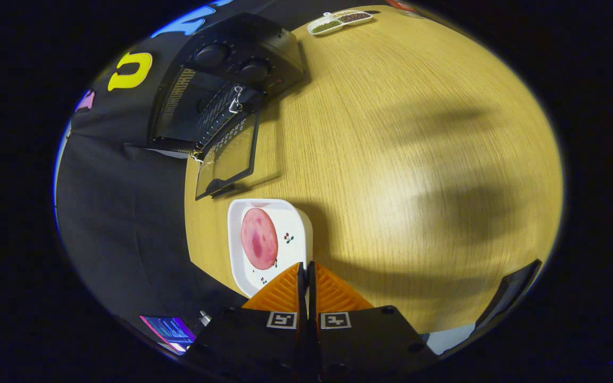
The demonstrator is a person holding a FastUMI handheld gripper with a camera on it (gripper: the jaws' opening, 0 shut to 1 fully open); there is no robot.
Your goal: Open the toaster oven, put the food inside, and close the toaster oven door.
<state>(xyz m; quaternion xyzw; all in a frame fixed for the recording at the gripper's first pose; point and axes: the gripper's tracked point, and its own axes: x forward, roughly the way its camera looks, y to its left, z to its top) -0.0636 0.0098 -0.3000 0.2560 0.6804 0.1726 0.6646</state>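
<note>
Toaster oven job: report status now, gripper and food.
Gripper shut, empty, at the white dish's near edge. Pink food slice on the dish, untouched. Toaster oven door open beyond. Bare tabletop between them.

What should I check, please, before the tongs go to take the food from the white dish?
1. Toaster oven door open: ok, it hangs down flat in front of the toaster oven.
2. Rack inside reachable: cannot tell, the inside is dark.
3. Food ready: ok, the pink round slice lies flat in the white dish.
4. Tongs open for a grasp: not ok, the fingers are together, holding nothing.
5. Tongs lined up with the food: not ok, the tips are over the near edge of the dish, beside the slice.
6. Path over the wooden table from dish to door: ok, nothing lies between.
</note>
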